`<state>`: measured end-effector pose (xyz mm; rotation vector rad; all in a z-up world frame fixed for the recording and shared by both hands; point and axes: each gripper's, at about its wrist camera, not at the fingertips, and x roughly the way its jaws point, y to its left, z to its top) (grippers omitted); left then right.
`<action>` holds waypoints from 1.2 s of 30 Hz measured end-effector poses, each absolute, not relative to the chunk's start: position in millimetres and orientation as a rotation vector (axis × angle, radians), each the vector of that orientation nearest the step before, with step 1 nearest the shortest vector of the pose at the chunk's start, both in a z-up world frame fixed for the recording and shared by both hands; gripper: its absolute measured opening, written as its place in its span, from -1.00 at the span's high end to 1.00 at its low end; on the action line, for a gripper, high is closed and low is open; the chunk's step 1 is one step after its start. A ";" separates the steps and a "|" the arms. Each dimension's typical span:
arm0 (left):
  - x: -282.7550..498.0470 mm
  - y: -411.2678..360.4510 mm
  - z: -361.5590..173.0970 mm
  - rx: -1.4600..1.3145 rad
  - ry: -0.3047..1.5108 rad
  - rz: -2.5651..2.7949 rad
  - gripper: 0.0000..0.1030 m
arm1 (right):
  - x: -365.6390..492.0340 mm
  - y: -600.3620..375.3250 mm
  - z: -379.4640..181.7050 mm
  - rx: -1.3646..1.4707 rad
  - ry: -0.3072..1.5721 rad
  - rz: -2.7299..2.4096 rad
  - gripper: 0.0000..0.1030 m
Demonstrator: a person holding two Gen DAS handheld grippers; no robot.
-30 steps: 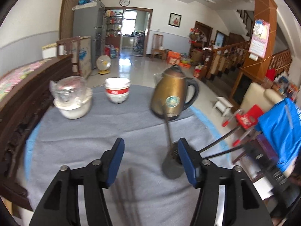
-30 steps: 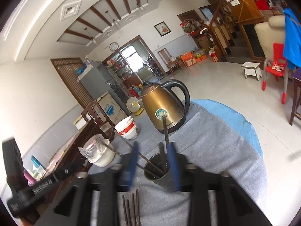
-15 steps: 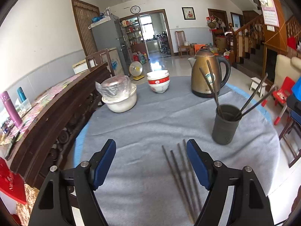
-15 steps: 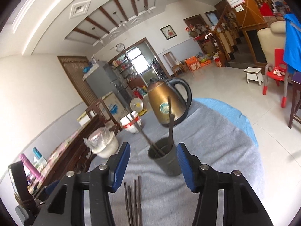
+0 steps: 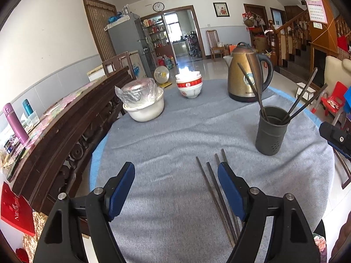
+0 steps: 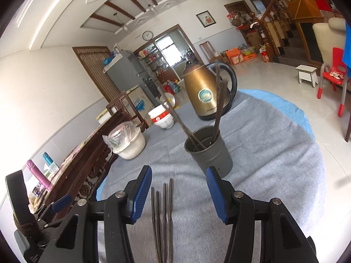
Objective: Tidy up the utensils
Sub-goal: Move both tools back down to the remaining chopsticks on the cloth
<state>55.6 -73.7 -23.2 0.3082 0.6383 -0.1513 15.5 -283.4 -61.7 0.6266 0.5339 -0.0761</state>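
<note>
Between the right tool's (image 6: 178, 195) gaping, empty jaws lie four loose chopsticks (image 6: 161, 214) on the table (image 6: 274, 153), probably lined up for pickup. Just ahead stands the grey holder (image 6: 208, 153), already keeping several. The left tool (image 5: 175, 188) has just been widening, also empty, chopsticks beside its right pad.

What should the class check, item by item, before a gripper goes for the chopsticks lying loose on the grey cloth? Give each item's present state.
1. Right gripper open and empty: ok; its blue pads stand apart over the cloth.
2. Left gripper open and empty: ok; its jaws have just been opening, with nothing between them.
3. Loose chopsticks lie between the right gripper's pads: ok, four side by side.
4. Holder upright with room: ok; a few chopsticks lean in it.
5. Kettle clear of the path to the holder: ok, it stands behind.
6. Pads touching the chopsticks: cannot tell.
</note>
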 end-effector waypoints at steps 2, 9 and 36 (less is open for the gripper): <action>60.2 -72.8 -29.6 0.307 0.656 -0.149 -0.52 | 20.1 -279.6 -69.0 0.622 0.554 -0.066 -0.08; 76.1 -67.3 -50.8 0.296 0.716 -0.131 -0.52 | 32.5 -270.5 -85.4 0.615 0.605 -0.042 -0.08; 123.7 -36.9 -112.8 0.228 0.924 -0.080 -0.52 | 70.1 -242.0 -137.7 0.594 0.773 0.014 -0.08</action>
